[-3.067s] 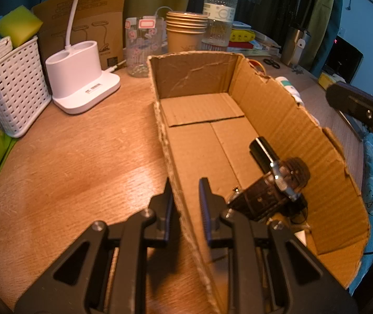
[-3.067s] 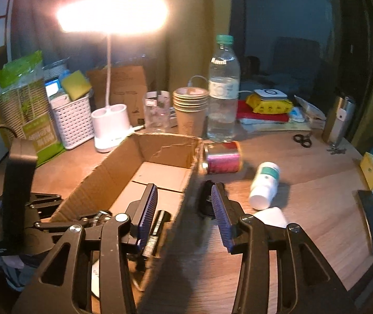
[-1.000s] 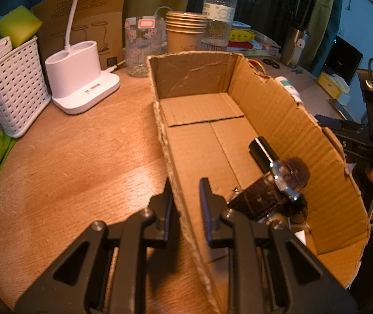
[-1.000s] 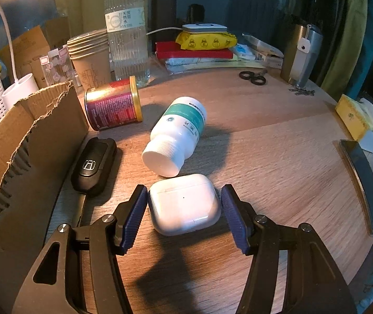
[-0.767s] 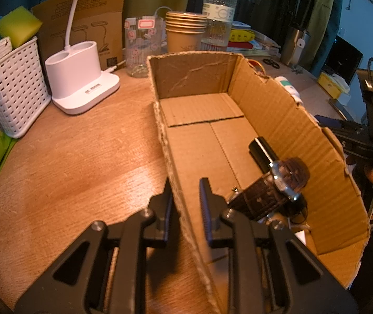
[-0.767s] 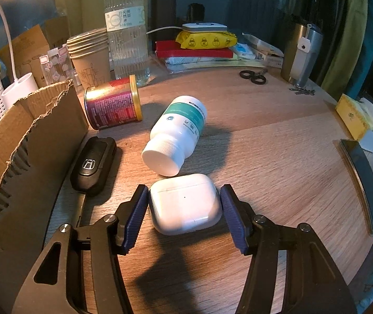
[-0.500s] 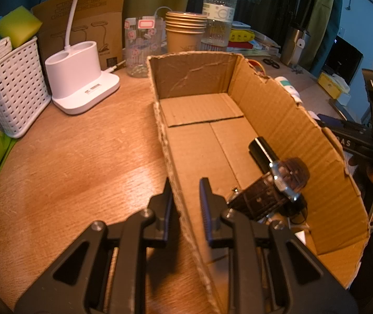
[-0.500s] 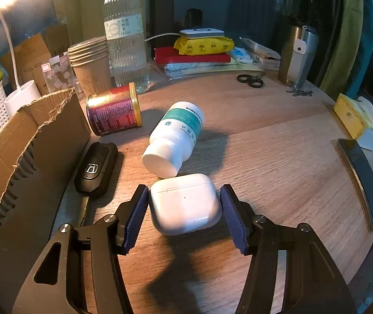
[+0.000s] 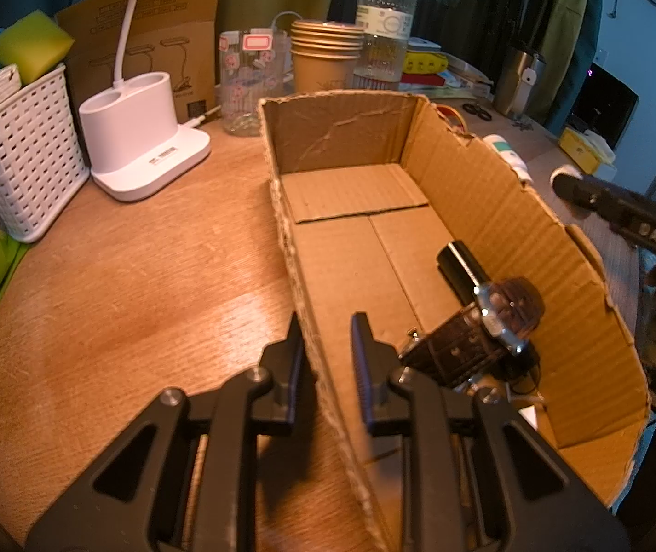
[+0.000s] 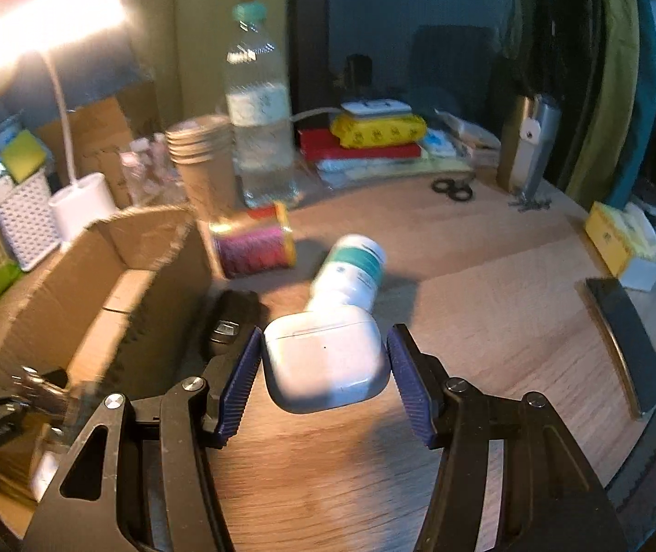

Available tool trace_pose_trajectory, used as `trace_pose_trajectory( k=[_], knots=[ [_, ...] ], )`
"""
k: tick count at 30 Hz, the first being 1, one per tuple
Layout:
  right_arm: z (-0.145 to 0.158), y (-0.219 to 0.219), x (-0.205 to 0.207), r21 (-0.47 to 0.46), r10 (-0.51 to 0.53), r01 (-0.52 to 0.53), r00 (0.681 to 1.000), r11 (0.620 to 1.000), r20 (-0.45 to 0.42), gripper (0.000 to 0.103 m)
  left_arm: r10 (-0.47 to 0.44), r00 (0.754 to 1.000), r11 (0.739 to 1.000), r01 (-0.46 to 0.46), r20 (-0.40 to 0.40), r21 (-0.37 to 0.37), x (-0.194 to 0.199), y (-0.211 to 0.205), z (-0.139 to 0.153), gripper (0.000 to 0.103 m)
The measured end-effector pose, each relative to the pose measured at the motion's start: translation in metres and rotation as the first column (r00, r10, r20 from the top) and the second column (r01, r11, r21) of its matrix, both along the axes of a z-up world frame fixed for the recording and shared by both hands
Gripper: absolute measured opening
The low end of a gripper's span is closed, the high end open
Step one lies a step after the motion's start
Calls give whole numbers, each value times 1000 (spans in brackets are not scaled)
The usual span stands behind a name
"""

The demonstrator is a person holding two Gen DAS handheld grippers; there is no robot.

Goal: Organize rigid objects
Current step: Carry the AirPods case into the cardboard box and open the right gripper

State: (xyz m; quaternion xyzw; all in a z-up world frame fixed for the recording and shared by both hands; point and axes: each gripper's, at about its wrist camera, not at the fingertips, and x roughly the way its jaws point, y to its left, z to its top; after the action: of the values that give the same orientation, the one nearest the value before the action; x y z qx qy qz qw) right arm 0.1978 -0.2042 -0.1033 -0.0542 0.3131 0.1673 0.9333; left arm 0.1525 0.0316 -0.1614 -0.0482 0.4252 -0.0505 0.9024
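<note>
in the left wrist view the left gripper (image 9: 325, 359) is clamping the near side wall of the cardboard box (image 9: 503, 202). inside, a wristwatch (image 9: 489, 326) and a black tube (image 9: 461, 267) are lying, the tube's long axis pointing to the far left corner.

in the right wrist view the right gripper (image 10: 325, 370) is gripping the white earbuds case (image 10: 325, 361) above the wooden table (image 10: 489, 285), its long axis running from pad to pad, lid seam on the far side. the box is sitting to the left.

Black triangular-cutout frames on left gripper (image 9: 326, 359) and right gripper (image 10: 324, 382); silver screws; ribbed blue pads (image 10: 235, 386).
</note>
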Motion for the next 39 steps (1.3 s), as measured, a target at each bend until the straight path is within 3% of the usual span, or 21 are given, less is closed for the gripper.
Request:
trace_pose_trajectory(
  k=[9, 15, 27, 39],
  knots=[
    [40, 41, -36, 15, 135, -136, 987, 991, 84, 60, 0, 1000, 1000, 0, 0, 0, -1, -1, 0, 21],
    [51, 76, -47, -4, 228, -229, 968, 973, 105, 60, 1, 1000, 1000, -1, 0, 0, 0, 0, 0, 21],
    [39, 121, -52, -18, 358, -358, 931, 934, 69, 60, 0, 1000, 1000, 0, 0, 0, 0, 0, 0, 20],
    [28, 121, -30, 41, 410, -409, 912, 912, -4, 60, 2, 1000, 1000, -3, -3, -12, 1, -4, -1, 21]
  ],
)
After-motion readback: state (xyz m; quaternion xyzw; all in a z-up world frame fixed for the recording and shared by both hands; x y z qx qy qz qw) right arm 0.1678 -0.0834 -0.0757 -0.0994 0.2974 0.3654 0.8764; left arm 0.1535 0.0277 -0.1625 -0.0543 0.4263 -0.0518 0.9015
